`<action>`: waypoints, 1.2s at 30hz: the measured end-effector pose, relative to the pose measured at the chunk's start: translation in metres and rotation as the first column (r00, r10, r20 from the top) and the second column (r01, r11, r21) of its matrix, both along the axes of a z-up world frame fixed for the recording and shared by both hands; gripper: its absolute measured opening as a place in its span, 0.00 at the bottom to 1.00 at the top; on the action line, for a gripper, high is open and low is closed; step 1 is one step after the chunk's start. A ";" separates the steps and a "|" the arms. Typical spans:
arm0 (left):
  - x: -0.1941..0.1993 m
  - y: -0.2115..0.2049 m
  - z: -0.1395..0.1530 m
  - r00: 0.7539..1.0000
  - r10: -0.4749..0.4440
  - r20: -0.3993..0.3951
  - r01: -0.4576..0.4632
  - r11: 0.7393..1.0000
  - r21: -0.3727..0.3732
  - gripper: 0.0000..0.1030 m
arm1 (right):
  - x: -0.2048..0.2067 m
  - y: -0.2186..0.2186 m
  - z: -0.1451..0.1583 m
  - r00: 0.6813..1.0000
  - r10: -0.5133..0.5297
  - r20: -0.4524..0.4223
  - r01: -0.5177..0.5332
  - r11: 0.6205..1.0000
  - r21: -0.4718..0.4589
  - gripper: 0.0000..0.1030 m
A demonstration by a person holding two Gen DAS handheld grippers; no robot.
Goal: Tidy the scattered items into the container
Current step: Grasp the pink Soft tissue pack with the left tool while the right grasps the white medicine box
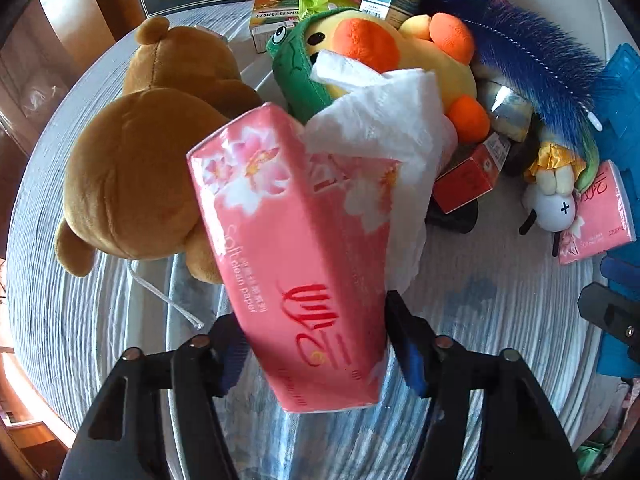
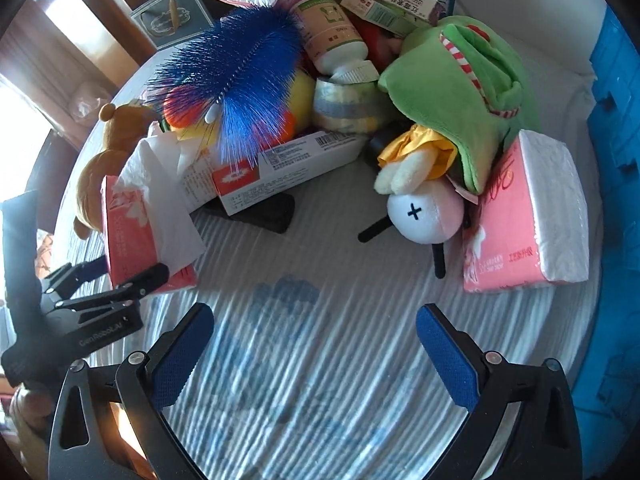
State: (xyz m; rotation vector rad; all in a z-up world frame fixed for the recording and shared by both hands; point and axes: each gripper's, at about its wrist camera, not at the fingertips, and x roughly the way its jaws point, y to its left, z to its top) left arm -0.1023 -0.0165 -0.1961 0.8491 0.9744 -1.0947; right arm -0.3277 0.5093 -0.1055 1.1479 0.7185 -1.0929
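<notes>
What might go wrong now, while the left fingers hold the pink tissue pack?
1. The left gripper grips the pink tissue pack only at its bottom end, so it may tilt or slip out.
2. The loose white tissue hanging out may pull free or snag.
3. The brown teddy bear lies close beside the pack and may get knocked.

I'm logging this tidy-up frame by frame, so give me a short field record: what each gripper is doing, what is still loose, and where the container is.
left gripper: shut on pink tissue pack, white tissue sticking out of its top
right gripper: open, nothing between its jaws, over striped cloth
loose items: brown teddy bear, duck plush, blue brush, second tissue pack
container: blue crate at the right edge
stage: pack gripped, not yet in the crate
</notes>
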 end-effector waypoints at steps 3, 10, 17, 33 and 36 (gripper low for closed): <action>0.002 -0.003 0.006 0.999 -0.013 0.032 0.014 0.999 -0.044 0.52 | 0.007 -0.014 0.002 0.999 -0.026 0.032 0.027 0.999 -0.019 0.78; 0.016 -0.015 0.012 1.000 -0.016 0.013 0.016 0.998 -0.062 0.52 | 0.027 -0.059 -0.004 0.991 -0.105 0.087 0.105 0.994 0.000 0.79; 0.024 -0.020 0.008 0.999 -0.034 -0.009 0.033 0.998 -0.054 0.52 | 0.053 -0.087 -0.031 0.995 -0.100 0.016 0.099 0.993 0.067 0.69; 0.001 0.019 -0.007 0.991 -0.135 0.007 0.135 0.990 -0.032 0.51 | 0.024 0.004 -0.063 0.999 -0.042 -0.008 0.043 0.990 0.136 0.17; 0.000 0.018 -0.007 0.991 -0.130 0.022 0.130 0.991 -0.036 0.51 | 0.015 -0.001 -0.044 0.994 -0.109 -0.004 0.109 0.992 0.059 0.43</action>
